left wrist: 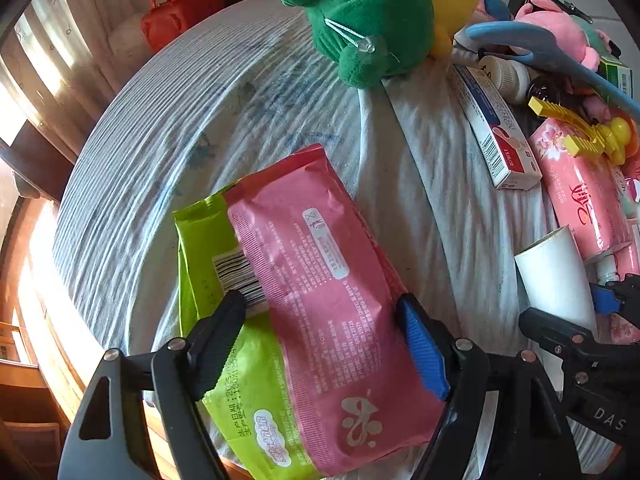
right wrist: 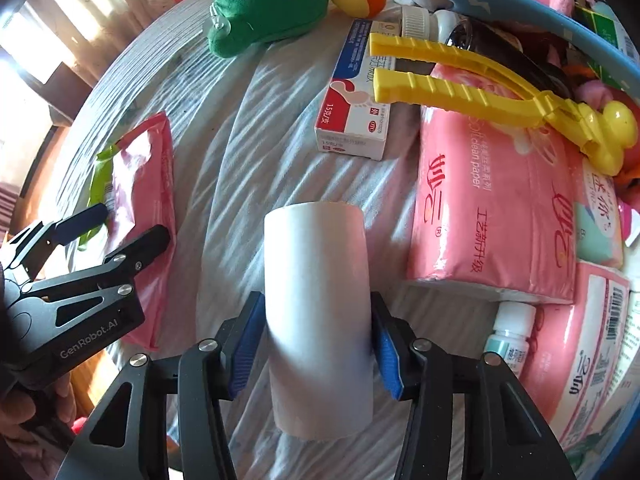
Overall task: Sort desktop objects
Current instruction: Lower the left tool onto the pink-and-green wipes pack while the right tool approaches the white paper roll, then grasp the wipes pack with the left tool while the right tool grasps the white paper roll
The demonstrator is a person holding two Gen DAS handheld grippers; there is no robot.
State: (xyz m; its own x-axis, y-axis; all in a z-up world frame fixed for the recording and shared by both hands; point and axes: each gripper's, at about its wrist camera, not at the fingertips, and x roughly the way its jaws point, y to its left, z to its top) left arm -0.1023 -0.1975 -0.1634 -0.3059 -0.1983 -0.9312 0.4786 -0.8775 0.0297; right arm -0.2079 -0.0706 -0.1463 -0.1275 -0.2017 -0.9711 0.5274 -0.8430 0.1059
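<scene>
A round tabletop (left wrist: 132, 148), draped in a rumpled pale striped cloth with faint blue marks, fills both views. Beyond its edge the room shows sunlit curtains, warm wooden furniture and a red handbag (left wrist: 176, 16).

The left gripper (left wrist: 324, 340) stands with its jaws apart, straddling a flat pink-and-green plastic wipes packet (left wrist: 312, 280) that lies on the cloth near the table's edge; the pads do not visibly press on it.

The right gripper (right wrist: 316, 344) has its jaws clamped on a white cylindrical paper cup (right wrist: 320, 300) lying on its side mid-table.

Past the cup lie a green plush frog (right wrist: 256, 12), a red-and-white cardboard medicine box (right wrist: 356, 116), a yellow plastic duck-headed tong (right wrist: 480, 92) and a pink tissue pack (right wrist: 492, 208).
</scene>
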